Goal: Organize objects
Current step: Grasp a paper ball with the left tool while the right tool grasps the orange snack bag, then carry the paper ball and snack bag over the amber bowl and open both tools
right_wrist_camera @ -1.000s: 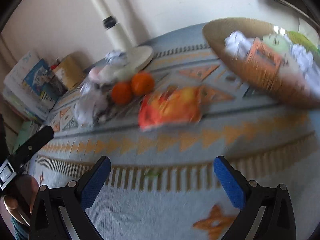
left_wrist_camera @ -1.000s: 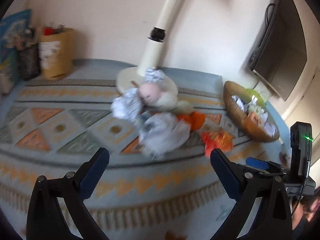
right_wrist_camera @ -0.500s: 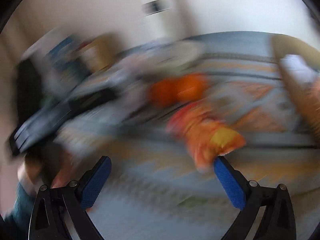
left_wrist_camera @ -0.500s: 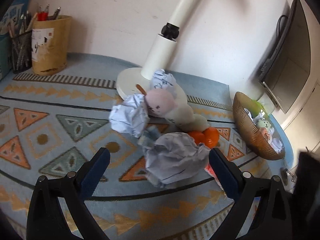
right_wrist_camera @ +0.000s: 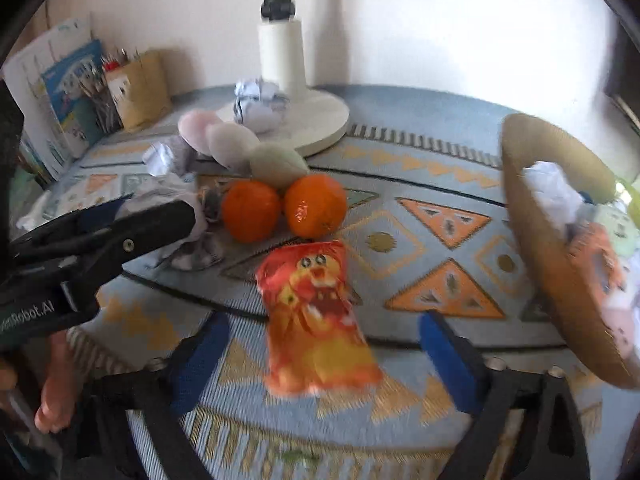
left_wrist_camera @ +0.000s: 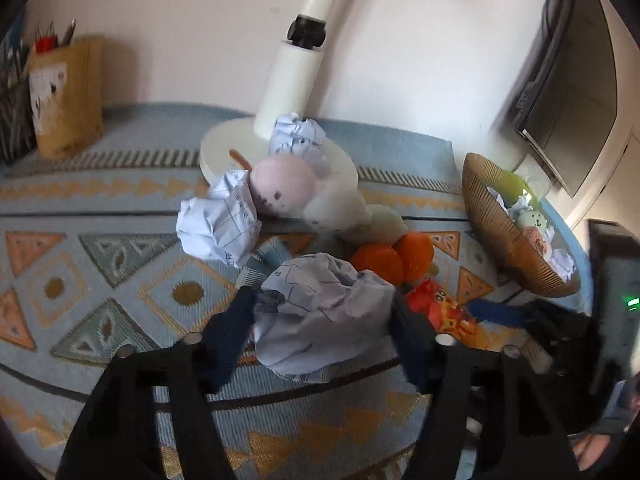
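A large crumpled paper ball [left_wrist_camera: 324, 312] lies on the patterned cloth between the fingers of my left gripper [left_wrist_camera: 322, 332]. Its jaws are closing and both pads touch the paper's sides. The right wrist view shows that left gripper [right_wrist_camera: 176, 220] from the side, with paper at its tip. An orange-red snack packet [right_wrist_camera: 316, 320] lies between the blue pads of my right gripper [right_wrist_camera: 324, 356]. Those jaws are closing too, with gaps on both sides of the packet. Two oranges [right_wrist_camera: 250, 210] sit just beyond the packet.
A woven basket [right_wrist_camera: 560, 280] with paper and small toys stands at the right. Plush toys [left_wrist_camera: 280, 188], more paper balls [left_wrist_camera: 218, 224] and a white lamp base [left_wrist_camera: 224, 144] crowd the middle. A pen holder [left_wrist_camera: 66, 96] and books [right_wrist_camera: 64, 92] stand at the back left.
The left gripper moved in on the large paper ball and its jaws narrowed around it. The right gripper swung over the snack packet, rolled, and its jaws drew closer.
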Tool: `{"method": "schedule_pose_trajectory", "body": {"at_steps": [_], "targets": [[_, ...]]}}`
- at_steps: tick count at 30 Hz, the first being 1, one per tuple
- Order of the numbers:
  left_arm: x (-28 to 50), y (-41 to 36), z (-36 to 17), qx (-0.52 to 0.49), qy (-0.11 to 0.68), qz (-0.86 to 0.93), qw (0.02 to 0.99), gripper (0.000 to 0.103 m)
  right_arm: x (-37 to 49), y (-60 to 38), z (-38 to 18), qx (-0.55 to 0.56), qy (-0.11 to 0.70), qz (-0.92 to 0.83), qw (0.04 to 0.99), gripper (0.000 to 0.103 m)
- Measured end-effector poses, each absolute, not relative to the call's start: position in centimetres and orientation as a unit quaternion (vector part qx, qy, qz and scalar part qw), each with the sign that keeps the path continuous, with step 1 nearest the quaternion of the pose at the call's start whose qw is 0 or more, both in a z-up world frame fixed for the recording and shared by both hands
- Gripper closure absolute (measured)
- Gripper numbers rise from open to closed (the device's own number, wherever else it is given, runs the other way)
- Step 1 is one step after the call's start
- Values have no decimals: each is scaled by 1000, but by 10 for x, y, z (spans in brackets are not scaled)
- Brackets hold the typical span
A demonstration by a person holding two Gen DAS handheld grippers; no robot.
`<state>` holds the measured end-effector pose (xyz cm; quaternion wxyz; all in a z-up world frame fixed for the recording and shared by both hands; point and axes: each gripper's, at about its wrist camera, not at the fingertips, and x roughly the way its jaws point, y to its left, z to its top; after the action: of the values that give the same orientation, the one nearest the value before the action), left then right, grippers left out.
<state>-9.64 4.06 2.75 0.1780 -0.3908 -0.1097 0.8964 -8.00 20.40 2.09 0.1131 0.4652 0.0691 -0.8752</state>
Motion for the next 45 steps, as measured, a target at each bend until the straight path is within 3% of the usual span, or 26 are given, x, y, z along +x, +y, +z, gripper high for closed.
{"method": "schedule_pose_trajectory", "body": {"at_steps": [2,4,7,11,16,24,27,30,35,36,39,45], "targets": [[-94,36,31,-378,-115,902,173,47,-83,201,22,455,66,-881,115,35],[-90,34,32,-373,-116,904,174,49,-80,196,24,448,68,-883,121,59],[-76,31,41,-360,-107,910,178,49,-70,201,28,445,59,-886,120,68],[-43,17,63,-345,-123,911,188,49,-34,223,43,441,-12,-884,155,68],[17,3,59,-350,-134,907,194,49,20,242,52,412,-46,-895,166,68],[38,6,40,-338,-118,919,166,49,34,229,29,416,-9,-898,144,67],[33,4,37,-348,-122,915,164,49,32,230,20,435,-1,-889,143,61],[34,-1,35,-347,-138,913,162,48,35,226,20,435,13,-890,139,45],[36,-3,35,-343,-145,913,167,48,36,222,19,436,30,-889,134,44],[36,-4,35,-343,-145,913,167,48,36,221,19,436,33,-890,129,44],[36,-4,35,-342,-146,913,168,48,37,217,19,431,50,-894,112,65],[40,-5,37,-338,-143,916,161,48,45,215,23,415,63,-901,107,69]]}}
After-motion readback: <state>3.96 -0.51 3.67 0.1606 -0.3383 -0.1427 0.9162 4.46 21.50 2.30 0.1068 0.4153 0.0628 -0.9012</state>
